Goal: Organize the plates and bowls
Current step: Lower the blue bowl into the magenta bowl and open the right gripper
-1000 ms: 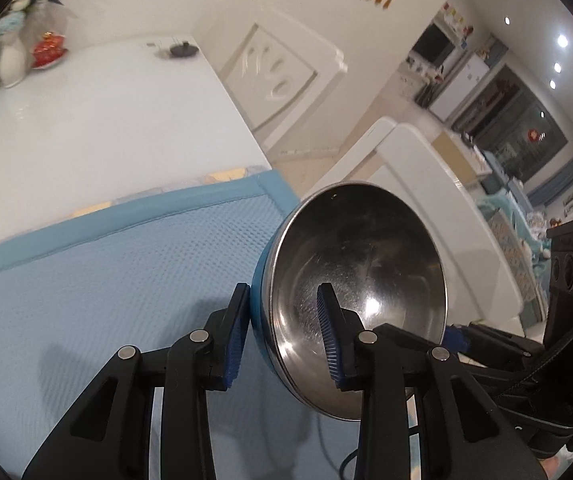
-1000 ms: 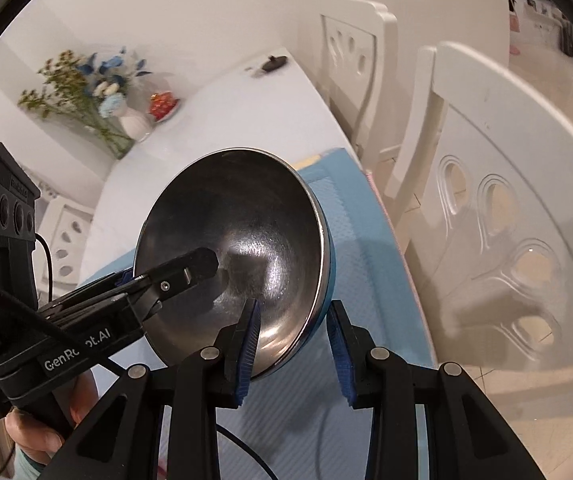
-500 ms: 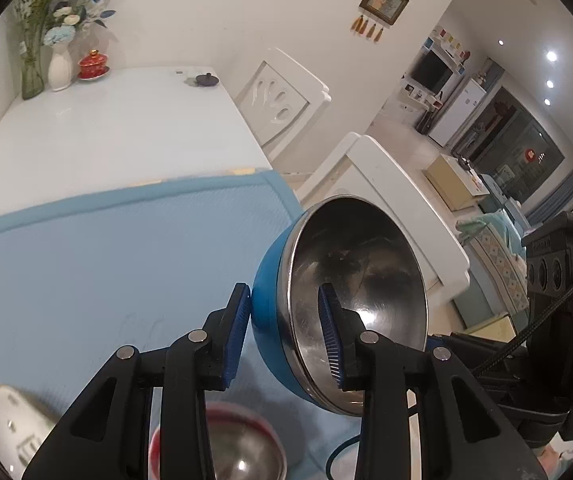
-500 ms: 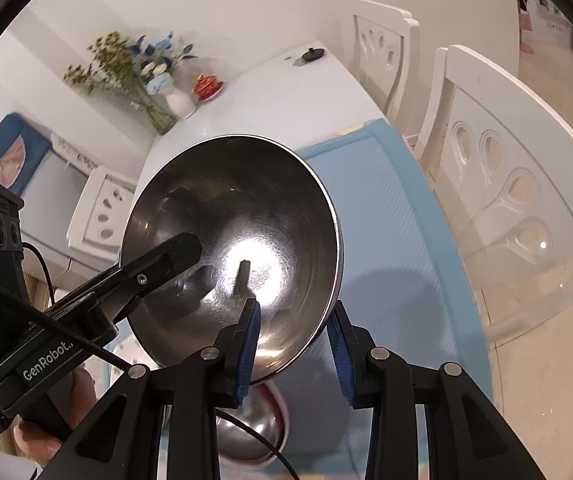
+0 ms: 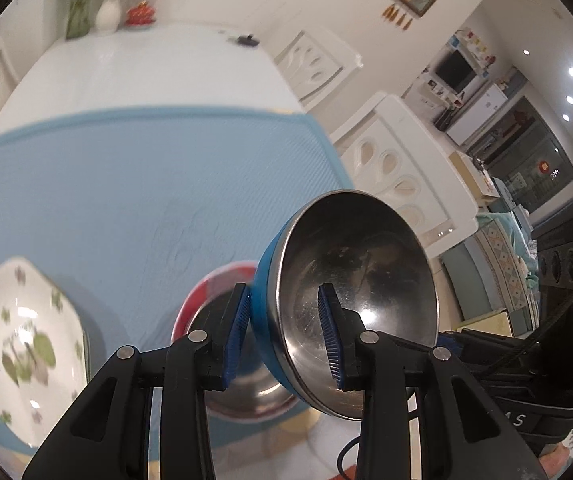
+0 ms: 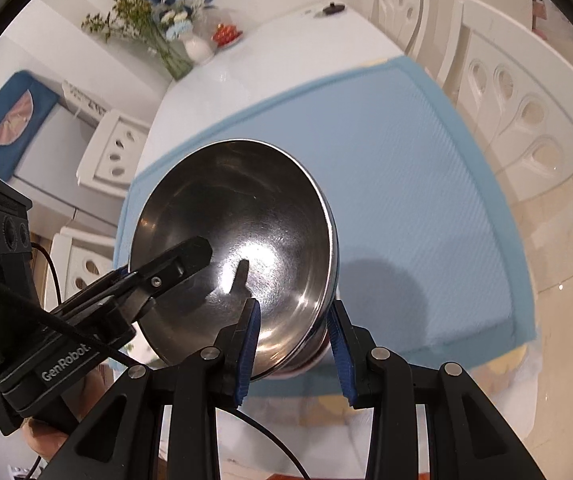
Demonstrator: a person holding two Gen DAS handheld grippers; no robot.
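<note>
Your blue mat [image 5: 134, 184] fills the middle of the left-wrist frame, the floral plate [image 5: 18, 336] resting at its lower left. The steel bowl [image 5: 350, 300] hangs tilted at lower centre, rim pinched from opposite sides by your left gripper [image 5: 284, 330] and right gripper [image 6: 295, 342], both clamped on it. The red-rimmed bowl [image 5: 222, 292] sits on the mat just below-left of the held one, so nesting looks like a short lowering that way.
</note>
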